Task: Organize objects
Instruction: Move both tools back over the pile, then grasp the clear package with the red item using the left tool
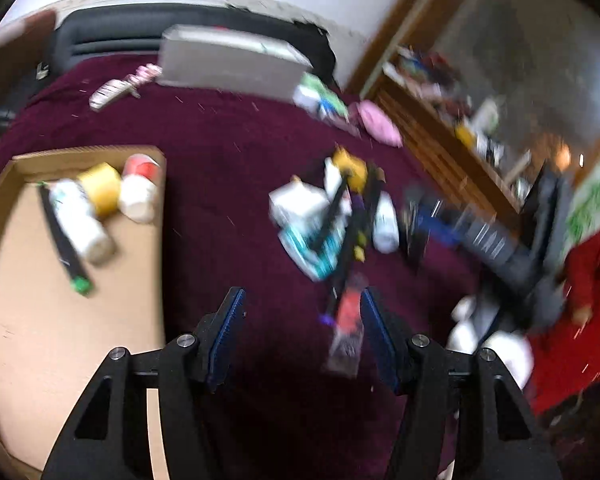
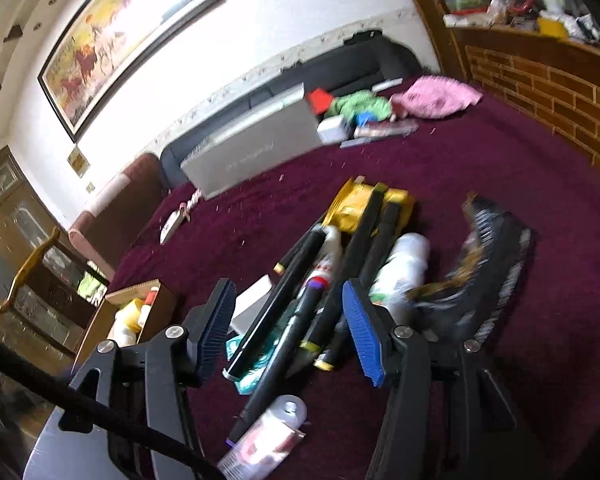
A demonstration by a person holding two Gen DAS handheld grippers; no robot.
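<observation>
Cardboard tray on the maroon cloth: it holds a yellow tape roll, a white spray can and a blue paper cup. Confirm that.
Not quite. The paper cup is red and white, not blue. The left wrist view shows it in the cardboard tray on the maroon cloth, beside the yellow tape roll and the white spray can.

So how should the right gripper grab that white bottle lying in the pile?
Grip the white bottle across its round middle, coming down from above. It lies on its side at the pile's right edge, with black markers crowding its left and bare maroon cloth on its right. The right gripper is open.
</observation>
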